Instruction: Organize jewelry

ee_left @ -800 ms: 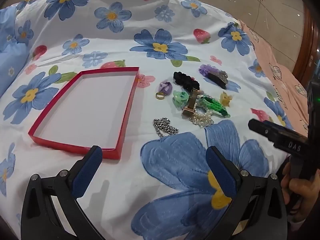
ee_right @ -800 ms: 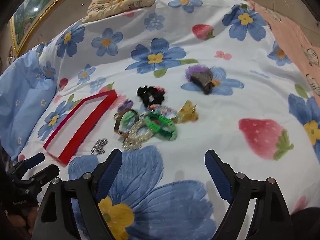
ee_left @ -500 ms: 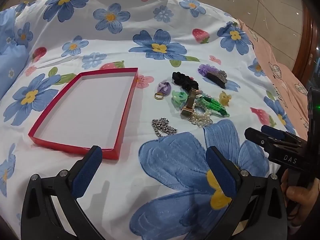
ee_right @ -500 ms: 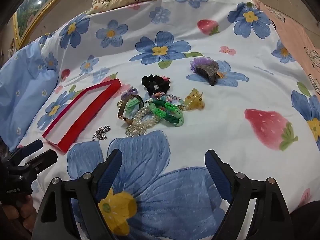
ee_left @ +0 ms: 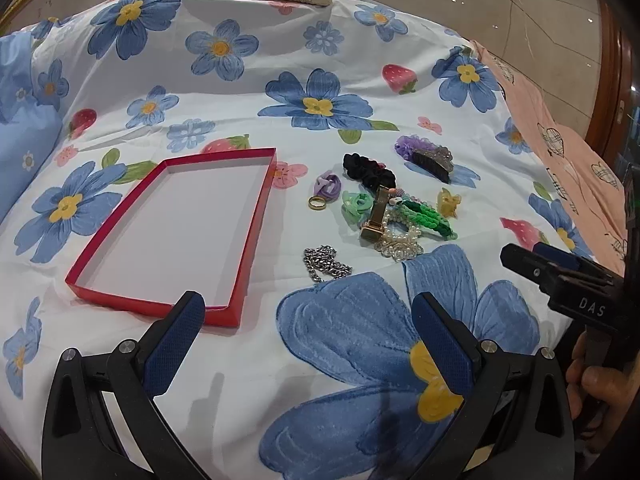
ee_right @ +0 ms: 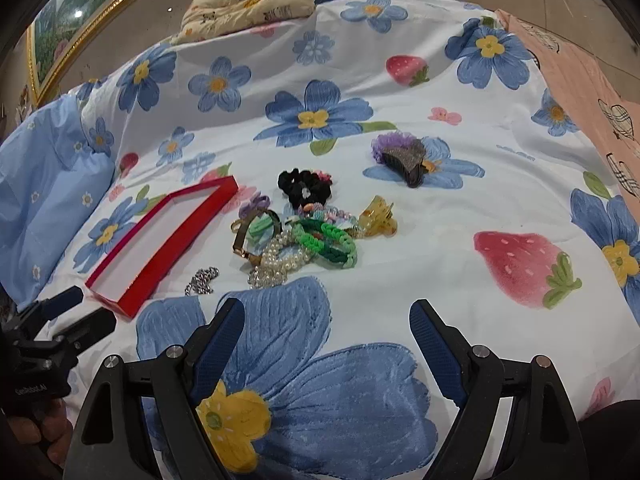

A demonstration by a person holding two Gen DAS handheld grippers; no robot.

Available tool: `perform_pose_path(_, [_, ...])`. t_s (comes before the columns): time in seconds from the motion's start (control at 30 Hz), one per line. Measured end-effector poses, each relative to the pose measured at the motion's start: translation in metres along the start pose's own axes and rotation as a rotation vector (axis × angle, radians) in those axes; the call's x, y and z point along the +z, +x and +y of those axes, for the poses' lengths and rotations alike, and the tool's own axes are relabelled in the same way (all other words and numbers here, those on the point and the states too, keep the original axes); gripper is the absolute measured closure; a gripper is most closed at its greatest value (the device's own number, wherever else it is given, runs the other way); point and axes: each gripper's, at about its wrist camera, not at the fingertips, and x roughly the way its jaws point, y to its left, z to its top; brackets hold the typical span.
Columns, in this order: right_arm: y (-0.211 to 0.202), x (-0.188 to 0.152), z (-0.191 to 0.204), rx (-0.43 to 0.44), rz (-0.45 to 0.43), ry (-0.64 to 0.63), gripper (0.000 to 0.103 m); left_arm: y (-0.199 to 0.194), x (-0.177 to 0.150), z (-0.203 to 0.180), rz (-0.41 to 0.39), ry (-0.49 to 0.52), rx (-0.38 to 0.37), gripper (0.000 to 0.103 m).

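Observation:
An empty red tray (ee_left: 256,200) (ee_right: 140,280) lies on the flowered bedspread. Right of it sits a pile of jewelry: a silver chain (ee_left: 324,264) (ee_right: 202,280), a pearl bracelet (ee_left: 400,240) (ee_right: 280,260), a green braided band (ee_left: 428,216) (ee_right: 328,242), a gold ring (ee_left: 317,202), a black scrunchie (ee_left: 368,172) (ee_right: 304,188), a yellow claw clip (ee_left: 449,201) (ee_right: 378,216) and a dark hair clip (ee_left: 432,160) (ee_right: 404,158). My left gripper (ee_left: 308,332) is open and empty, near the tray's front corner. My right gripper (ee_right: 328,336) is open and empty, in front of the pile.
A folded patterned cushion (ee_right: 248,0) lies at the far edge of the bed. A light blue pillow (ee_right: 44,184) is at the left. A pink sheet (ee_left: 568,152) covers the right side. A gold-framed picture (ee_right: 72,20) leans at the far left.
Both grippers have shifted slightly forward toward the jewelry pile, which sits a little nearer in the right wrist view. Both stay open and empty.

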Motion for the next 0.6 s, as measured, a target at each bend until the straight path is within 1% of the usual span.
perform_pose_path(0.3, [-0.0045, 0.0003, -0.0002, 0.002, -0.026, 0.003, 0.016, -0.0027, 0.0033, -0.0016, -0.023, -0.001, 0.011, 0.0])
perform_pose_path(0.6, [-0.0049, -0.0005, 0.0002, 0.005, -0.026, 0.003, 0.016, -0.0041, 0.004, -0.0039, -0.028, 0.001, 0.009, 0.0])
